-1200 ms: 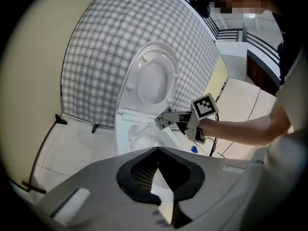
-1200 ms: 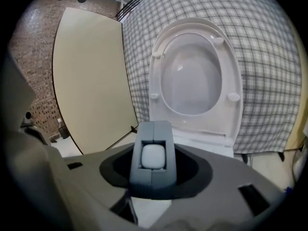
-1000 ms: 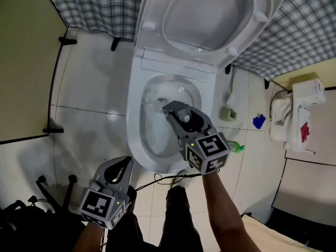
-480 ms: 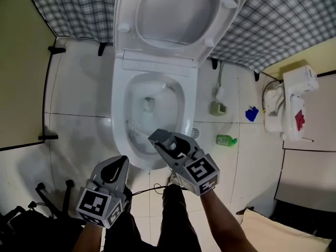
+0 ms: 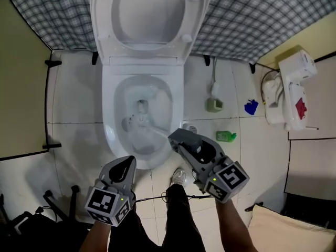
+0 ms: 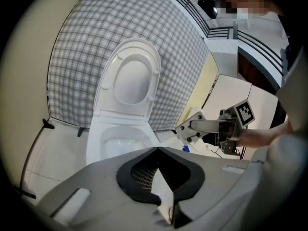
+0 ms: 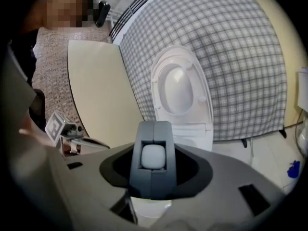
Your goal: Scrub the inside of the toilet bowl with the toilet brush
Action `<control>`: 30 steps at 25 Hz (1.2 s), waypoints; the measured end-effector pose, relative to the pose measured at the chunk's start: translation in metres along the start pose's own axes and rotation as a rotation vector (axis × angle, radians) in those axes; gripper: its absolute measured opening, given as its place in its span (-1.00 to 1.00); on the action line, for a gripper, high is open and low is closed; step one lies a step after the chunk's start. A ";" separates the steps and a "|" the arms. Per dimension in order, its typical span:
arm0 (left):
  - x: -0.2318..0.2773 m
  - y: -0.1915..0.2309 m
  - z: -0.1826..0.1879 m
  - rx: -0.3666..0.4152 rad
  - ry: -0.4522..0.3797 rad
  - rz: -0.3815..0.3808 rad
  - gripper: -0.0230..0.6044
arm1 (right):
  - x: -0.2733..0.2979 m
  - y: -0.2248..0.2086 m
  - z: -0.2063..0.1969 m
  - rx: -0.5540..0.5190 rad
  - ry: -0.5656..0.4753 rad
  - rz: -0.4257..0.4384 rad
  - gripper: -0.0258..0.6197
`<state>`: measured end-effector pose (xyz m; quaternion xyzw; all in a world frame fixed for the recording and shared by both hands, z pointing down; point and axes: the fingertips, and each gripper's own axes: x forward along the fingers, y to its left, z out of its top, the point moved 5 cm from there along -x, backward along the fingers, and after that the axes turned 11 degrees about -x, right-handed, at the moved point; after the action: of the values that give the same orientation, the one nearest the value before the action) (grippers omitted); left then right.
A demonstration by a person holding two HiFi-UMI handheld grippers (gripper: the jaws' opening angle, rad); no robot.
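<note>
At the far left stands a beige panel [image 5: 21, 88] on the white tiled floor [image 5: 73, 104]. My left claw [image 5: 125, 164] hangs low at the left, above the floor and just in front of the toilet bowl [image 5: 111, 140]. Its two jaws are pressed together and there is nothing between them. It touches neither the bowl nor the brush.

The bowl is in the middle. Its seat and lid [image 5: 147, 20] are both raised and lean back toward a checked cloth [image 5: 252, 20]. The toilet brush [image 5: 155, 131] is whitish and lies slanted across the right front part of the bowl. Its head is inside the bowl, a little left of the middle and close to the water. The head is blurred, so I cannot tell if the bristles touch the porcelain.

My right claw [image 5: 176, 137] is at the right front rim of the bowl and is closed on the end of the brush handle. In the right gripper view the rounded white end sits tightly between the two dark jaws.

Further right, on the floor beside the bowl, are a small grey-green object [image 5: 213, 105], a green bottle [image 5: 227, 136] lying on its side, and a blue thing [image 5: 251, 107]. At the far right is a white device [image 5: 291, 96] with a red mark.
</note>
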<state>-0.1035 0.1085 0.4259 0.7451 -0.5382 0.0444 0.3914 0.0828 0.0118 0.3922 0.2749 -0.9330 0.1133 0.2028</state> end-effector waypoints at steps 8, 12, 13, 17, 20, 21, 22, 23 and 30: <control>0.032 -0.036 0.008 0.079 0.047 -0.065 -0.95 | -0.079 -0.060 0.052 0.136 -0.266 -0.166 -0.31; 0.044 -0.053 0.010 0.114 0.073 -0.086 -0.95 | -0.130 -0.084 0.051 0.159 -0.323 -0.292 -0.31; 0.049 -0.056 0.012 0.120 0.072 -0.087 -0.95 | -0.141 -0.090 0.048 0.152 -0.325 -0.336 -0.31; 0.071 -0.070 0.017 0.137 0.073 -0.111 -0.95 | -0.173 -0.117 0.017 0.105 -0.229 -0.503 -0.31; 0.076 -0.068 0.005 0.153 0.115 -0.100 -0.95 | -0.159 -0.116 -0.038 0.083 -0.074 -0.540 -0.31; 0.079 -0.069 -0.002 0.148 0.125 -0.095 -0.95 | -0.153 -0.117 -0.060 0.077 -0.014 -0.537 -0.31; 0.083 -0.073 -0.010 0.138 0.129 -0.095 -0.95 | -0.148 -0.120 -0.080 0.070 0.044 -0.531 -0.31; 0.087 -0.076 -0.016 0.130 0.131 -0.097 -0.95 | -0.142 -0.124 -0.098 0.064 0.095 -0.525 -0.31; 0.095 -0.073 -0.044 0.131 0.182 -0.086 -0.95 | -0.084 -0.137 -0.198 0.060 0.301 -0.491 -0.31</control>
<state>0.0129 0.0715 0.4640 0.7844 -0.4640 0.1301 0.3906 0.2862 0.0024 0.5454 0.4783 -0.7942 0.1278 0.3524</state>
